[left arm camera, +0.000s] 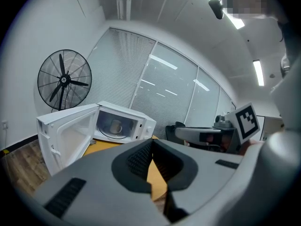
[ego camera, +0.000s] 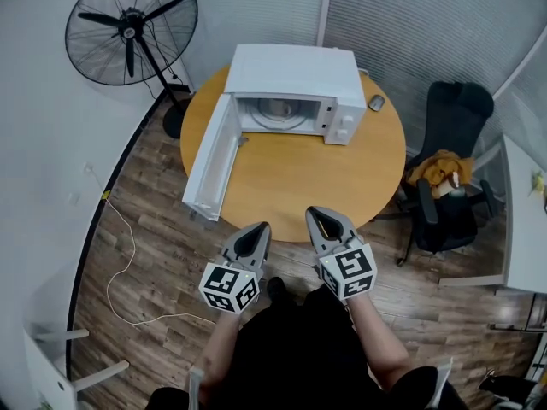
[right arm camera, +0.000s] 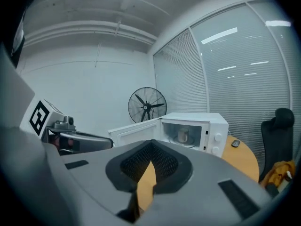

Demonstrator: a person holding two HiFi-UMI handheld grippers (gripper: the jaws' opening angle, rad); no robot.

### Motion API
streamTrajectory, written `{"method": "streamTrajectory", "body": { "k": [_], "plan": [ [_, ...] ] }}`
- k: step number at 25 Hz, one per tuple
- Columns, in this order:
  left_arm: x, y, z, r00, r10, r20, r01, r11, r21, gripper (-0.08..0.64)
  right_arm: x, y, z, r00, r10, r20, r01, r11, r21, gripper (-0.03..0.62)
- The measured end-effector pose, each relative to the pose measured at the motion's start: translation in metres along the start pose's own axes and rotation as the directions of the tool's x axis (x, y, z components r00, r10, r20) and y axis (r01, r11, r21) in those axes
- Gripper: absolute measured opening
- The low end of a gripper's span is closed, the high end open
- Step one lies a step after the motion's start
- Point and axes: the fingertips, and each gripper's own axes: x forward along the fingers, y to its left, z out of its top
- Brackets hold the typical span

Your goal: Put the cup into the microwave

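Nearest us, at the table's six o'clock edge, our left gripper and right gripper are both pinched together on nothing. Farther off at twelve o'clock, the cup stands inside the microwave. We judge the placing done, with at most the door, open toward nine o'clock, left to shut.

No legible text, brand, number or sign in any view; white plastic cubes at 6 o'clock, left cube and right cube, bear only black square marker patterns.
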Motion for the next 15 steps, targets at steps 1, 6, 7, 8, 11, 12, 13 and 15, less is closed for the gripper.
{"method": "streamTrajectory", "body": {
  "k": [1,6,7,8,11,12,13,15],
  "plan": [
    [0.000,-0.001,0.001,1.000,0.003,0.002,-0.003,1.000,0.002,-0.005,-0.004,0.001,0.000,1.000,0.006,0.003,-0.006,1.000,0.007,0.009],
    [0.001,-0.005,0.002,1.000,0.009,0.010,-0.009,1.000,0.010,-0.005,-0.020,0.002,0.000,1.000,0.004,0.017,-0.005,1.000,0.027,0.009],
    [0.001,-0.006,0.001,1.000,0.009,0.007,-0.009,1.000,0.011,-0.005,-0.022,0.002,0.000,1.000,0.003,0.020,-0.003,1.000,0.029,0.009],
    [0.000,-0.007,0.000,1.000,0.009,0.005,-0.009,1.000,0.011,-0.005,-0.024,0.003,-0.001,1.000,0.003,0.023,-0.004,1.000,0.029,0.009],
    [0.002,-0.009,0.001,1.000,0.006,0.004,-0.006,1.000,0.013,-0.005,-0.028,0.005,0.002,1.000,0.011,0.027,-0.012,1.000,0.023,0.009],
    [0.002,-0.011,0.001,1.000,0.005,0.006,-0.005,1.000,0.014,-0.005,-0.028,0.006,0.002,1.000,0.014,0.027,-0.014,1.000,0.021,0.009],
    [0.003,-0.011,0.002,1.000,0.003,0.007,-0.003,1.000,0.015,-0.005,-0.029,0.006,0.002,1.000,0.016,0.026,-0.016,1.000,0.019,0.009],
    [0.004,-0.012,0.003,1.000,0.000,0.007,0.000,1.000,0.018,-0.005,-0.028,0.006,0.002,1.000,0.017,0.026,-0.018,1.000,0.016,0.009]
  ]
}}
